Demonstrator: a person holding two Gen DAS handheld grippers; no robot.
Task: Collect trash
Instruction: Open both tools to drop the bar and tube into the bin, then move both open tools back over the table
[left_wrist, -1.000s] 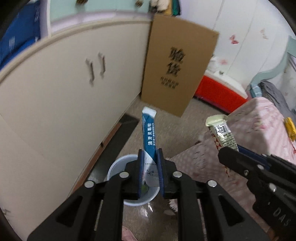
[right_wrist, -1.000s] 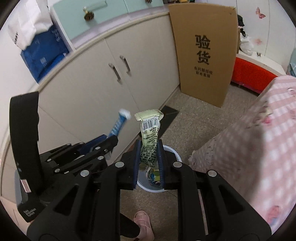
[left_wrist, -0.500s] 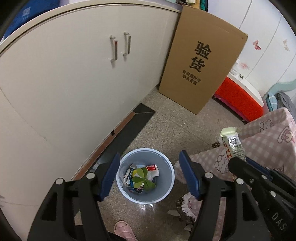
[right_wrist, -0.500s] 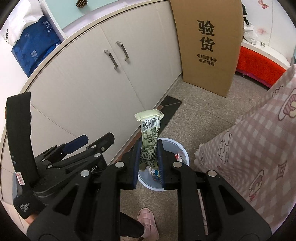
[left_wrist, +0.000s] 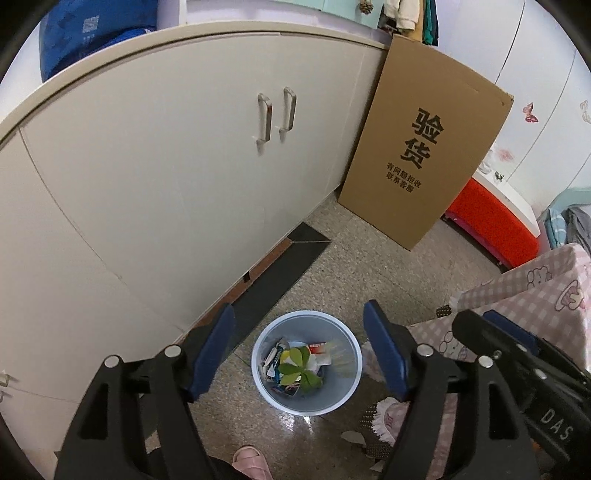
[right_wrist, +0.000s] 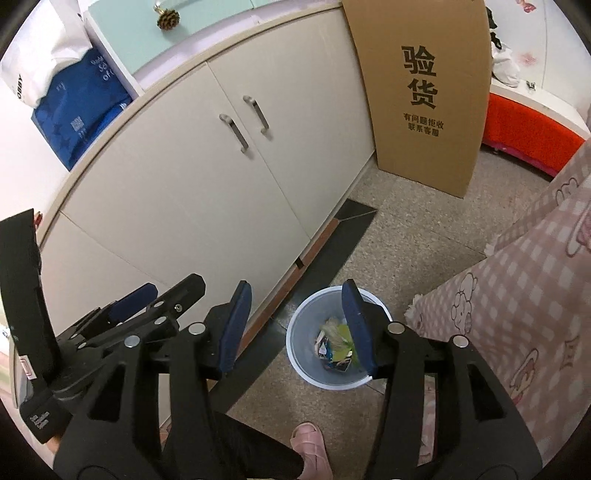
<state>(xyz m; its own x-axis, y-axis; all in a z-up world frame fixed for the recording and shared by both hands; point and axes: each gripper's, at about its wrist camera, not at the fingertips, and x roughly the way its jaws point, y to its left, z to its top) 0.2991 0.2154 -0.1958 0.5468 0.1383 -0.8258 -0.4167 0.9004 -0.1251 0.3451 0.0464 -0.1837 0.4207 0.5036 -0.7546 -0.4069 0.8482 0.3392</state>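
**Both jaws wide and empty above the trash bin**

The jaws of the left gripper (left_wrist: 299, 350) stand wide apart with nothing between the blue pads; the jaws of the right gripper (right_wrist: 295, 325) are spread just as wide and likewise hold nothing; in the right wrist view the left gripper shows at lower left, and in the left wrist view the right gripper shows at lower right.

The trash bin (left_wrist: 258, 373), a pale blue round tub on the speckled floor, sits low in the centre of the left wrist view, framed in the gap between the two pads; in the right wrist view the bin (right_wrist: 299, 354) lies lower centre, its right side partly hidden behind the right pad.

Inside the bin lies a heap of trash (left_wrist: 295, 365): crumpled wrappers and cartons, with a sprig of green leaves (left_wrist: 299, 373) on top; single wrappers cannot be told apart.

Behind stand cream cabinet doors (left_wrist: 184, 184) and a cardboard box (left_wrist: 424, 155) leaning at upper right; a pink checked cloth (right_wrist: 528, 302) fills the right edge; a pink slipper (right_wrist: 310, 446) shows at the bottom.
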